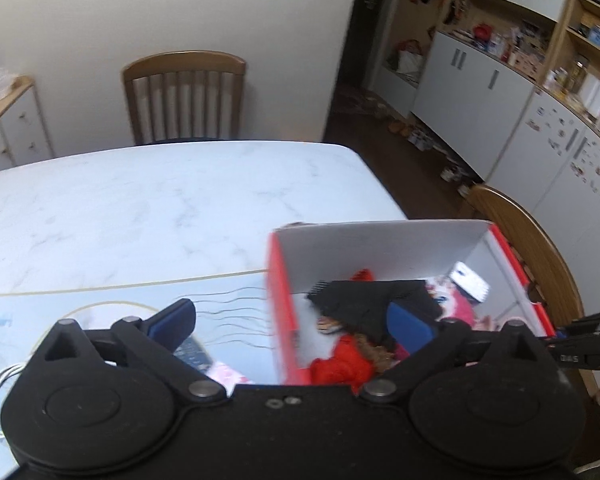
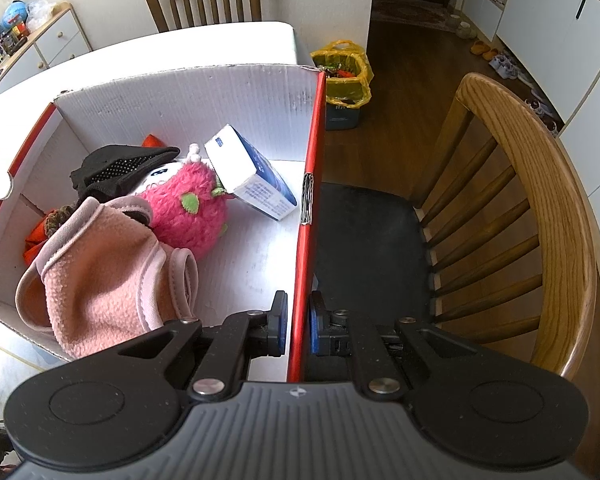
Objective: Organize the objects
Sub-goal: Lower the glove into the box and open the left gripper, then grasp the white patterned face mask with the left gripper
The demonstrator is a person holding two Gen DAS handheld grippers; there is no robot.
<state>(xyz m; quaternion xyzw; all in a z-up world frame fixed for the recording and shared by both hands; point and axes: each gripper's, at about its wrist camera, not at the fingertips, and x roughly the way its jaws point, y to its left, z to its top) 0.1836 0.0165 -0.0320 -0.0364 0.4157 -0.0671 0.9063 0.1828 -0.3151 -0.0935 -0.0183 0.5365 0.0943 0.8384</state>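
Box wall clamped, left side released.
Right gripper [image 2: 298,326] pinches the cardboard box [image 2: 306,216] wall at lower centre; left gripper [image 1: 292,320] gapes empty, straddling the box's near corner.

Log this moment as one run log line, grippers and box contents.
left gripper: open, empty, at box edge | right gripper: shut on box wall | in box: pink fleece, pink plush, black cloth, blue-white carton
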